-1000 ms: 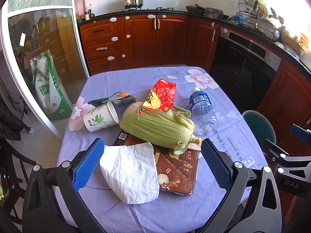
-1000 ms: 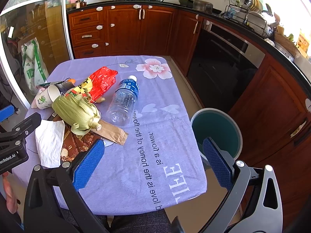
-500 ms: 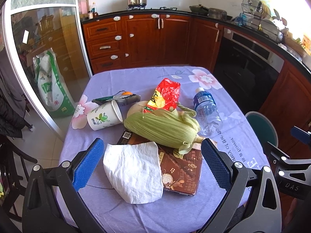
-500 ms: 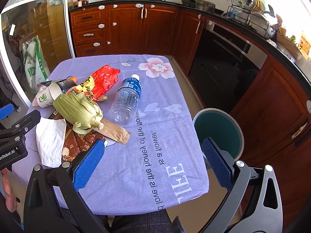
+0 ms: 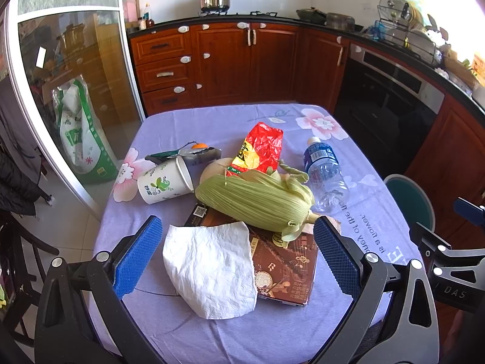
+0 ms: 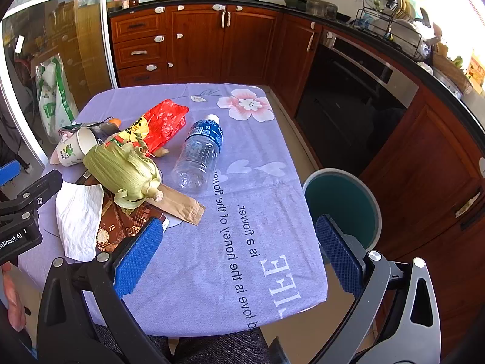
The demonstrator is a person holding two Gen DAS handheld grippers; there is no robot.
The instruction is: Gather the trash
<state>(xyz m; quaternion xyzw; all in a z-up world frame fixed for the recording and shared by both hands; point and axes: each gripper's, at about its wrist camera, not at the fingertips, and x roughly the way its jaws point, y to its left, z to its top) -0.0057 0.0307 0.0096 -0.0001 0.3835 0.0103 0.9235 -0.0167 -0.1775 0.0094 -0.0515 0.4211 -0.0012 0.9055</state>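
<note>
Both tongs are hovering wide open over a table of trash.

A brown box is lying half hidden under a white napkin and a green corn husk, and a dark wrapper behind the tipped paper cup is too crumpled to make out; the green bin beside the table is showing only partly, cut off by the cloth edge. A lilac flowered tablecloth is covering the table in a kitchen with red-brown cabinets and a built-in oven. A red snack bag, a clear plastic bottle and a brown paper bag are lying near the husk. The left tongs are standing spread apart above the napkin, gripping nothing; the right tongs are gaping equally wide over bare cloth, touching nothing.
</note>
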